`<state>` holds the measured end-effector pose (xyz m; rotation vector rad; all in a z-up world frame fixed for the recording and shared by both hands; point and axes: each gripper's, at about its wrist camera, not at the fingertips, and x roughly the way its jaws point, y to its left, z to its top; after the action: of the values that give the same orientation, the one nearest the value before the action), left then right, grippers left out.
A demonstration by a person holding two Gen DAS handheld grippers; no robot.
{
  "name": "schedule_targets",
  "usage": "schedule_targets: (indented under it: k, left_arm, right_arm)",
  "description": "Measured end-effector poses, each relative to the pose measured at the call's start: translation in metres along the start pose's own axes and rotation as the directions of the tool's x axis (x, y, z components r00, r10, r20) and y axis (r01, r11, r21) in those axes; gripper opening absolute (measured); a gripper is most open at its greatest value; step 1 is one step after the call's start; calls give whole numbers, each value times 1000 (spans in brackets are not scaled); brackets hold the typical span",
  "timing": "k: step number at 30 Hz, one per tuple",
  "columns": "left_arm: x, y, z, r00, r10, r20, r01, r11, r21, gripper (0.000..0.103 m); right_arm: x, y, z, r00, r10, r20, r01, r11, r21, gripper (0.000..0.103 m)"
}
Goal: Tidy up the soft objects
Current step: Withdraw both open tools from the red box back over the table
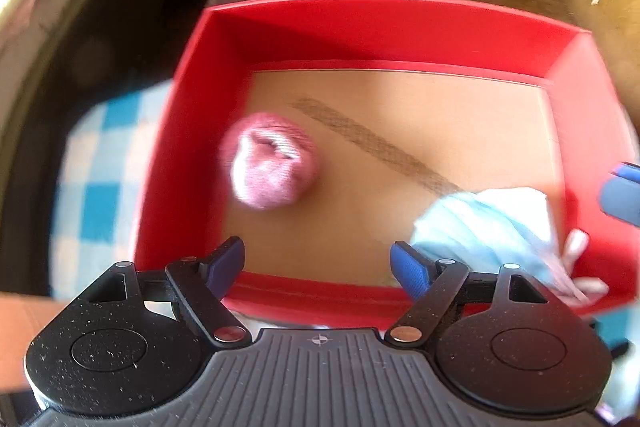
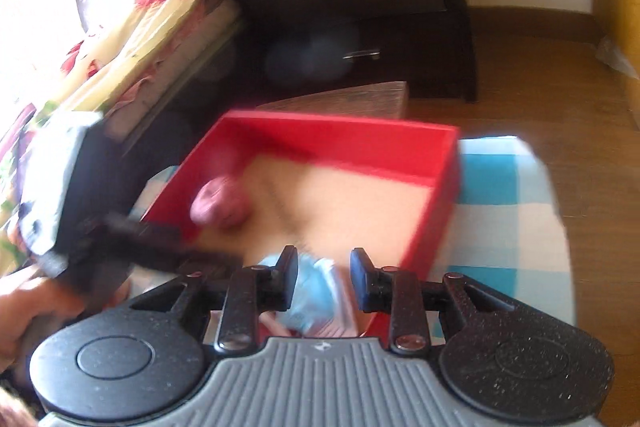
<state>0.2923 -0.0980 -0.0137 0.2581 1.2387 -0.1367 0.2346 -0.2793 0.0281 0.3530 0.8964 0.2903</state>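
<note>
— Jaws first: on the left gripper [image 1: 318,263], spread wide, holding nothing, poised above the near wall of the red box [image 1: 380,27].
— And on the right gripper [image 2: 324,275]?
— Set to a narrow gap, with the light blue cloth [image 1: 480,227] showing between the pads. Too blurred to tell whether pressing on it or merely straddling it.
— Whereabouts of the soft things?
— Both inside the box, on its brown cardboard floor. Pink sock roll [image 1: 272,167] toward the left side, lying free, well apart from the cloth. Blue cloth bunched in the near right corner, one end seemingly trailing over the near wall.
— Handling?
— Probably very light and fully soft, both. No danger of breakage, no need for a hard squeeze. Likely to sag, unroll or snag rather than slip.
— Where to take hold of the roll?
— Across its fat middle, straight from above, pinching through the whole bundle so as to keep it rolled. Not by the loose lip on top: likely to pull the roll open.
— And the cloth?
— At the thickest bunch of folds, deep between the pads. Otherwise, probably lifting a single layer and dragging the rest along the floor.
— Anything else?
— Light-looking box on a blue-and-white checked cloth [image 1: 92,167]; could shift if nudged by a finger.
</note>
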Motion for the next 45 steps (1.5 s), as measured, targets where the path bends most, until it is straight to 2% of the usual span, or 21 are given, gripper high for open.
schedule_targets:
  k: [3,8,15,21,24,26,29,34,36,39,45]
  left_arm:
    - [-25,1,-7,997,-43,61,45,998,-44,78]
    - [-70,8,-24,980,-128,155,145,983,-109,79]
    - [-115,18,-81,953,-163,257,208,966,-156,80]
    - [-146,35,-123,933,-203,297,261,950,-171,80]
    - [-156,38,-138,935,-182,303,241,955,-170,80]
    - [-162,40,-150,932,-179,315,242,955,-172,80]
    - [-167,42,-165,927,-202,316,261,952,-157,80]
    - [-176,33,-191,934,-114,339,172,974,-146,80]
    - [-177,28,-203,933,-84,349,138,982,-132,80]
    - [-172,22,-219,942,-55,332,102,987,-125,81]
    - [-151,13,-255,955,-113,273,156,978,-140,82]
  right_arm:
    - [-14,0,-2,1000,22,7,-22,999,39,7]
    - [-57,24,-13,999,11,49,-10,999,-37,17]
    - [-109,56,-55,994,-35,106,48,991,-123,21]
    - [-134,60,-79,991,-10,131,20,997,-76,23]
    - [-146,62,-88,990,9,141,0,998,-62,25]
    - [-151,62,-92,988,9,156,-1,999,-52,33]
    - [-158,64,-99,988,7,157,2,998,-58,33]
    - [-170,62,-112,990,8,144,0,998,-57,33]
    - [-175,60,-120,990,-9,144,18,998,-64,33]
    - [-179,61,-134,990,-45,135,57,995,-85,34]
    - [-176,63,-166,992,-106,75,115,984,-133,35]
